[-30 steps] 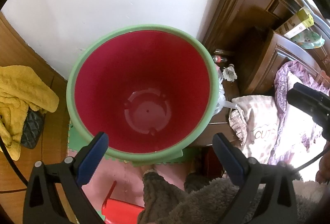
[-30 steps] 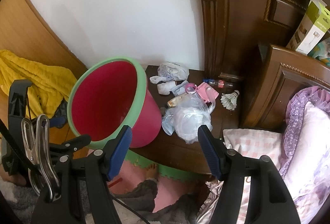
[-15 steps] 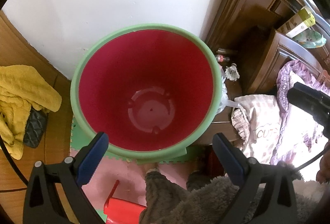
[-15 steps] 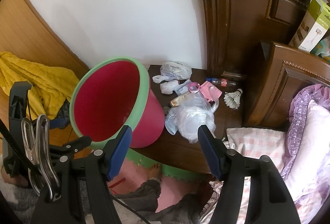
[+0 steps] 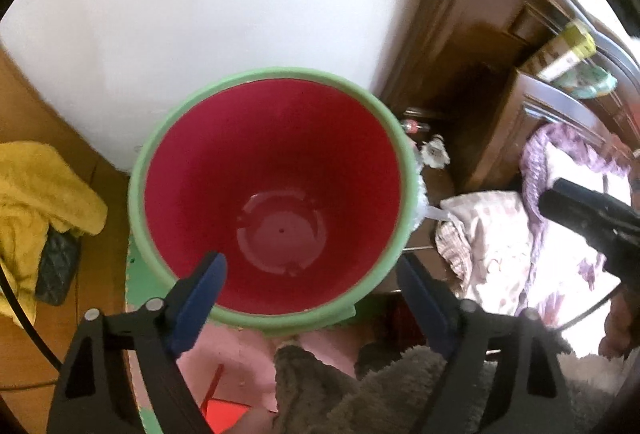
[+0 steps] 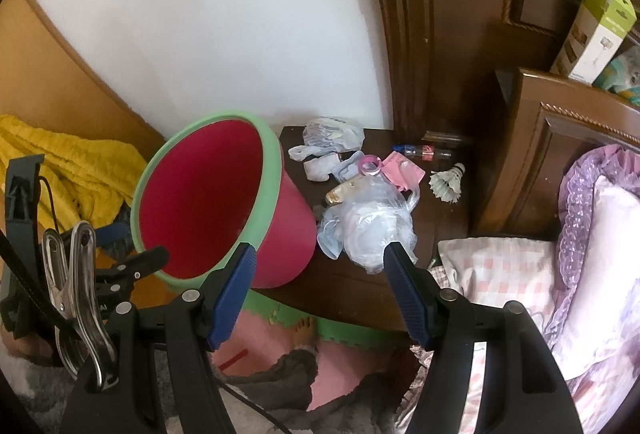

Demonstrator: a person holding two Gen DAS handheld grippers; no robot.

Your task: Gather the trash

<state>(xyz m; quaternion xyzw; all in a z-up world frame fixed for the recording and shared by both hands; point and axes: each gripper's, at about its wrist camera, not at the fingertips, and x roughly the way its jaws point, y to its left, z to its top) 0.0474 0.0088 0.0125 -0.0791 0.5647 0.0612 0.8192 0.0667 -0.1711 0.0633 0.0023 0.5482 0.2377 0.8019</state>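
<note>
A red bucket [image 5: 276, 170] with a green rim stands empty at the left edge of a dark nightstand [image 6: 352, 286]. My left gripper [image 5: 308, 270] hangs over its near rim with the jaws closing. One blue pad shows over the inside and the other by the outer right rim, and neither presses on it. Trash lies on the nightstand: a clear plastic bag [image 6: 368, 230], crumpled wrap [image 6: 332, 132], pink paper [image 6: 400, 170], a small bottle [image 6: 424, 152] and a shuttlecock [image 6: 446, 184]. My right gripper [image 6: 320, 262] stands open and empty in front of the bag.
A yellow towel [image 6: 80, 166] lies left of the bucket. A carved wooden headboard [image 6: 460, 34] and a bed with a checked pillow [image 6: 500, 266] stand at the right. A green-white box [image 6: 592, 26] is on the headboard shelf. Below are a pink and green foam mat [image 6: 340, 358] and a person's foot [image 6: 304, 328].
The left gripper's blue pads have drawn closer together over the bucket's near rim. The bucket, the trash and the right gripper look unmoved.
</note>
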